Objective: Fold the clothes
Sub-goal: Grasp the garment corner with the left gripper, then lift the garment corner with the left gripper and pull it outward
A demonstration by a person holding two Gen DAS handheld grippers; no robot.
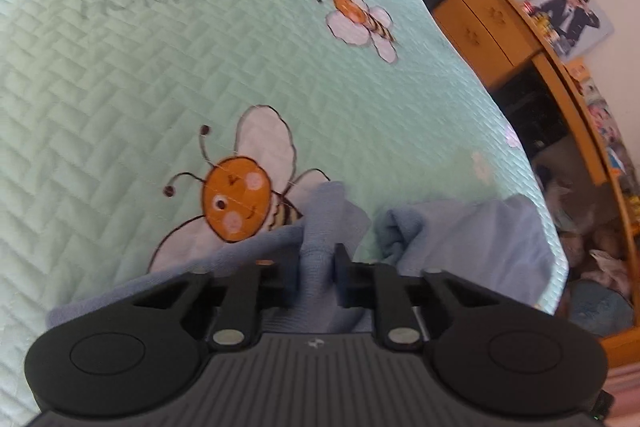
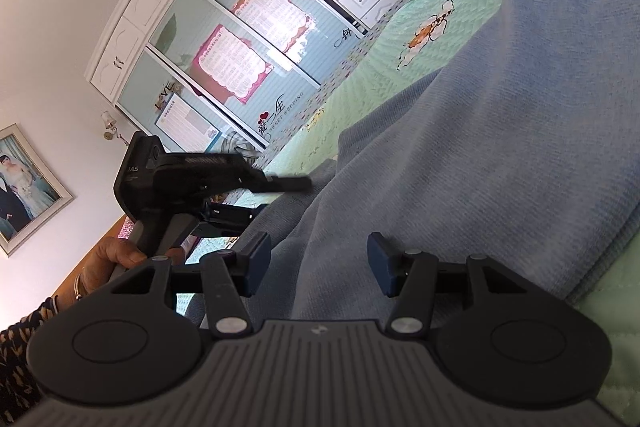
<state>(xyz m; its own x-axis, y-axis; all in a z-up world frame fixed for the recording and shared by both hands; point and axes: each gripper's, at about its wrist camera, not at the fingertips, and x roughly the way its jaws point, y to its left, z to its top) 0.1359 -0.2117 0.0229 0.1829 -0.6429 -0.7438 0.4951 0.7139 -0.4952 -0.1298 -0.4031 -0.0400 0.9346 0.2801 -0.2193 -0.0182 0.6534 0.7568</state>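
The left gripper (image 1: 316,277) is clamped on a fold of the blue garment (image 1: 320,227) at six o'clock on the green quilt (image 1: 160,67) lettered "HONEY", while the right gripper (image 2: 318,265) stands apart over it, the wardrobe (image 2: 224,67) reading "SWEET WEDDING" at eleven o'clock.

Left gripper (image 1: 316,273) pinches a raised fold of blue garment (image 1: 324,211); bee-print green quilt (image 1: 160,47) lies beyond its fingertips.
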